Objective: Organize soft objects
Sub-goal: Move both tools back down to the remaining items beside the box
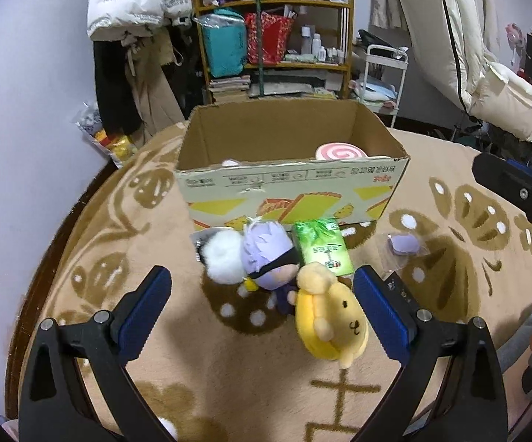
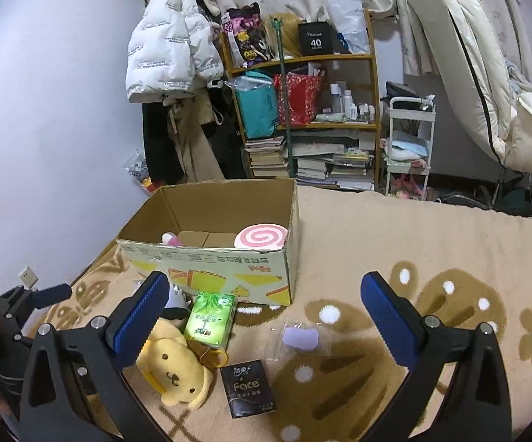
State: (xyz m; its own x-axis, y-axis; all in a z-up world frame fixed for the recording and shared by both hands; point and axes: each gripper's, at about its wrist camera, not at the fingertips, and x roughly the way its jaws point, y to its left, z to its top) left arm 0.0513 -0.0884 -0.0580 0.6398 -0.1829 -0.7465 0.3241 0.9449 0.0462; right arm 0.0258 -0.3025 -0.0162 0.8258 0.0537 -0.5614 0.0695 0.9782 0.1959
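An open cardboard box (image 1: pixel 291 180) stands on a patterned blanket, with a pink swirl cushion (image 1: pixel 340 153) and a small pink-white toy (image 2: pixel 170 238) inside. In front of it lie a yellow dog plush (image 1: pixel 334 322), a lilac-haired doll (image 1: pixel 269 258) with a white pompom (image 1: pixel 225 256), a green tissue pack (image 1: pixel 321 246) and a bagged lilac item (image 1: pixel 402 243). My left gripper (image 1: pixel 262 283) is open above the plush toys. My right gripper (image 2: pixel 264 291) is open over the blanket, near the green pack (image 2: pixel 212 318), the yellow plush (image 2: pixel 173 372) and the lilac item (image 2: pixel 300 337).
A black "Face" tissue pack (image 2: pixel 248 386) lies on the blanket (image 2: pixel 413 235). Behind the bed stand a cluttered wooden shelf (image 2: pixel 302 110), hanging coats (image 2: pixel 170 44), a white cart (image 2: pixel 409 140) and a folded mattress (image 2: pixel 468 55). A wall (image 2: pixel 63 110) is to the left.
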